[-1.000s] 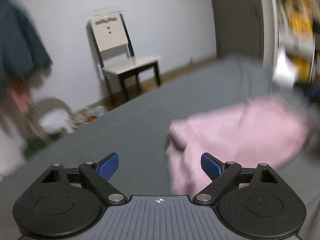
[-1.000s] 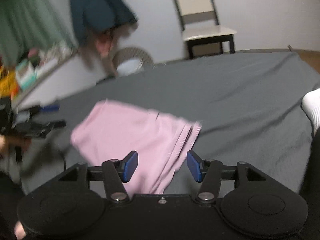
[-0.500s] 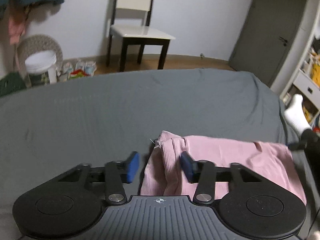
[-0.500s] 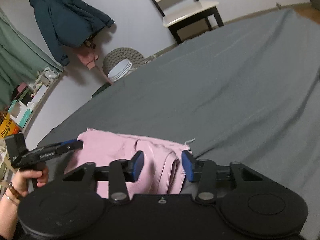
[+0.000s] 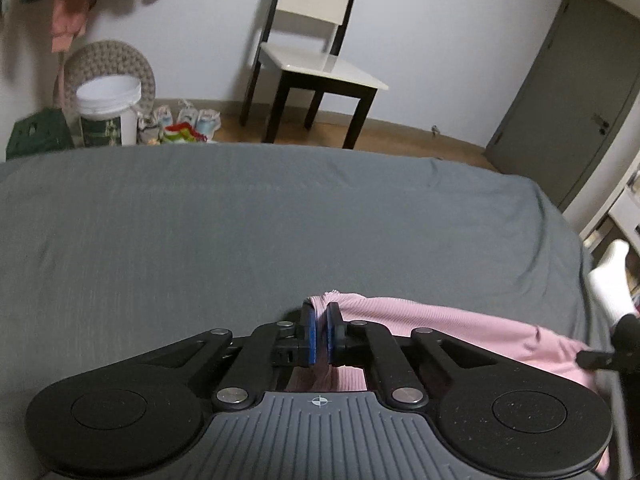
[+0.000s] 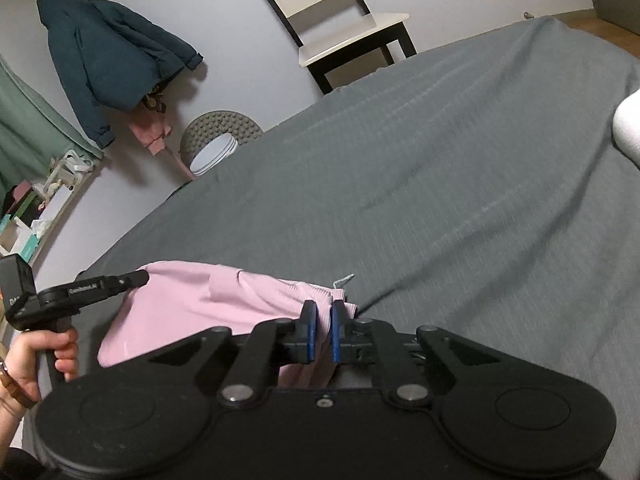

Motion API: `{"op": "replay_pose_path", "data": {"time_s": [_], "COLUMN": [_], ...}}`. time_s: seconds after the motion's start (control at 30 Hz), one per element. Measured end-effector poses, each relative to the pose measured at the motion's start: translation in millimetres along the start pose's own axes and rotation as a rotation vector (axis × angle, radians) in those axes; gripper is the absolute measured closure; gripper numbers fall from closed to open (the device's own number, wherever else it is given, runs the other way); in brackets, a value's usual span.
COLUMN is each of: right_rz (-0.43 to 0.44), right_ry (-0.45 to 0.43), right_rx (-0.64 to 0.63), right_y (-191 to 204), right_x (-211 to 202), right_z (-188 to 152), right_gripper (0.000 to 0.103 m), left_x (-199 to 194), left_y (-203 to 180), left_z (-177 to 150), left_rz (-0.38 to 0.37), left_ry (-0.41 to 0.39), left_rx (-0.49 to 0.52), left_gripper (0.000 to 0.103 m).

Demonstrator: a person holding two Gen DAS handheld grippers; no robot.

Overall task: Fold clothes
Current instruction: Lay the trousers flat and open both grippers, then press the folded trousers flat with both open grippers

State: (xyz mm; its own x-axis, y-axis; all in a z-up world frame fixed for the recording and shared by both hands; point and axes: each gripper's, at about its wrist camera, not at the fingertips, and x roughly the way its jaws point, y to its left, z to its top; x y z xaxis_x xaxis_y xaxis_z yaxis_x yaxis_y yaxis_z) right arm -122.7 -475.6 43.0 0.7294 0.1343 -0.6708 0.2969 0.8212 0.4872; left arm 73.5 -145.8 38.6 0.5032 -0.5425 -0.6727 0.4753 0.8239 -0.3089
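Between both grippers' fingers [image 5: 311, 340]: pink garment [image 5: 440, 328] pinched.

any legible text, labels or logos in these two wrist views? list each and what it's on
Small white lettering on the arm of the left gripper, seen from the right wrist view: too blurred to read.
White marks on the black block at its rear: cut off, unreadable.
Green label on the white bucket: too blurred to read.
No other text visible.

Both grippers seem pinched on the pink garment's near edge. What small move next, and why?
Probably lift both together and carry the edge forward. The left gripper and right gripper each clamp a corner of the pink ribbed garment, bunched on the grey bed cover with open space ahead.
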Motion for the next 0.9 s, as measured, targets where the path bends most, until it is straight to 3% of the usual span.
{"op": "replay_pose_path", "data": {"time_s": [0.07, 0.2, 0.27, 0.33, 0.47, 0.67, 0.77, 0.9], "right_rz": [0.020, 0.005, 0.018, 0.037, 0.065, 0.086, 0.090, 0.067], "right_ry": [0.011, -0.047, -0.052, -0.033, 0.030, 0.102, 0.097, 0.075], "right_rx": [0.017, 0.033, 0.060, 0.073, 0.065, 0.064, 0.051, 0.005], "right_y": [-1, 2, 0, 0, 4, 14, 19, 30], "right_x": [1, -12, -22, -28, -32, -17, -12, -13], "right_z": [2, 2, 1, -4, -20, -36, -40, -47], "right_gripper": [0.093, 0.059, 0.056, 0.046, 0.041, 0.037, 0.023, 0.000], "left_x": [-2, -17, -30, -42, -73, -95, -85, -65], "left_y": [6, 10, 6, -1, -14, -53, -83, -111], "left_z": [2, 3, 2, 0, -18, -54, -64, -73], "left_rz": [-0.037, -0.083, -0.043, 0.014, 0.022, -0.171, -0.237, -0.299], "left_ry": [0.004, -0.019, -0.038, -0.072, -0.133, -0.147, -0.124, -0.098], "left_rx": [-0.031, -0.014, 0.037, 0.115, 0.234, 0.332, 0.388, 0.348], "left_gripper": [0.097, 0.095, 0.093, 0.093, 0.093, 0.093, 0.093, 0.093]}}
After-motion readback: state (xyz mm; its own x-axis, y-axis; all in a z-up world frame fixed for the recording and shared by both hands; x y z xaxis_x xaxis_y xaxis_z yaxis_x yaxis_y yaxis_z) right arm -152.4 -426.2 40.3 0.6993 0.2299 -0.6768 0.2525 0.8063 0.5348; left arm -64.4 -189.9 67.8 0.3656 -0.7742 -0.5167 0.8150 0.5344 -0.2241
